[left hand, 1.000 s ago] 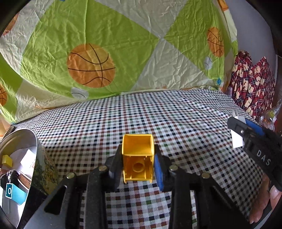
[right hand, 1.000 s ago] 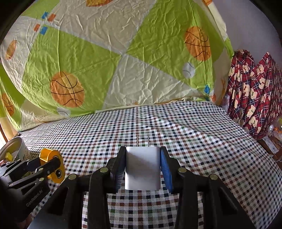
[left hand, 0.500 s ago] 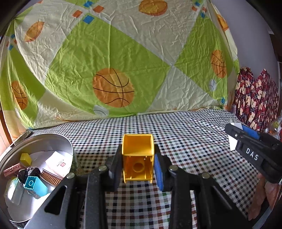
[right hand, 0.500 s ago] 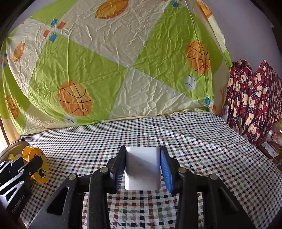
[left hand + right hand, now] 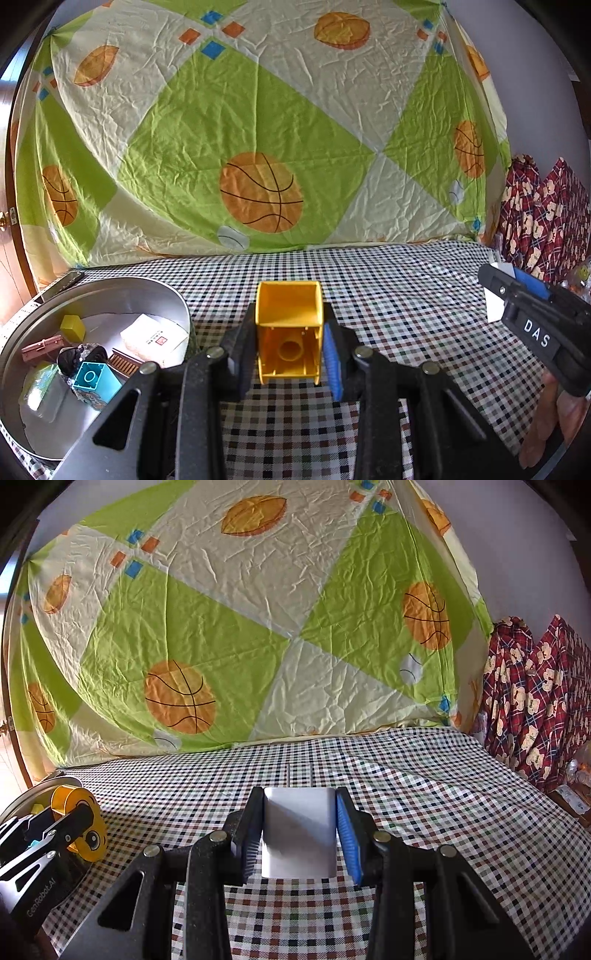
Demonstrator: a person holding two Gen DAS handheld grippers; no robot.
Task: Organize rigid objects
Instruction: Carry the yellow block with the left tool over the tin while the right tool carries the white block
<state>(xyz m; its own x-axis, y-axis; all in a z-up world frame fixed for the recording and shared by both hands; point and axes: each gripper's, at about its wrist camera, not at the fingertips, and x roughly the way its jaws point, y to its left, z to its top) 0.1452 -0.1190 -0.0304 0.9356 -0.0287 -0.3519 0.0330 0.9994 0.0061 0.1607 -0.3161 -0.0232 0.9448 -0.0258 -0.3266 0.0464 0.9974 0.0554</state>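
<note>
Left wrist view, left to right. A round metal tin [image 5: 173,295] sits at the near left on the checkered tablecloth [image 5: 388,295]. Inside it lie a small yellow cube [image 5: 72,327], a brown case [image 5: 41,346], a teal block [image 5: 94,382] marked with a ring, a white packet [image 5: 153,336] with a red stamp, and a dark crumpled item that cannot be identified. At centre, the left gripper [image 5: 289,349] is clenched on a yellow hollow block [image 5: 289,328]; both pads press its side walls, its open face is turned up and away, and a round hole shows in its near panel. The block is held above the cloth, just right of the tin's rim. At far right, the right gripper [image 5: 517,295] enters the frame with a white object [image 5: 493,308] showing at its tip.

Right wrist view, left to right. The left gripper and the yellow block appear at the near left edge, in front of the tin's rim. At centre, the right gripper is clamped on a white plug adapter [image 5: 299,834], with two metal prongs pointing away. It is held above the cloth, well right of the tin. A green and cream sheet [image 5: 258,627] printed with basketballs hangs behind; red patterned fabric [image 5: 535,701] stands at far right.
</note>
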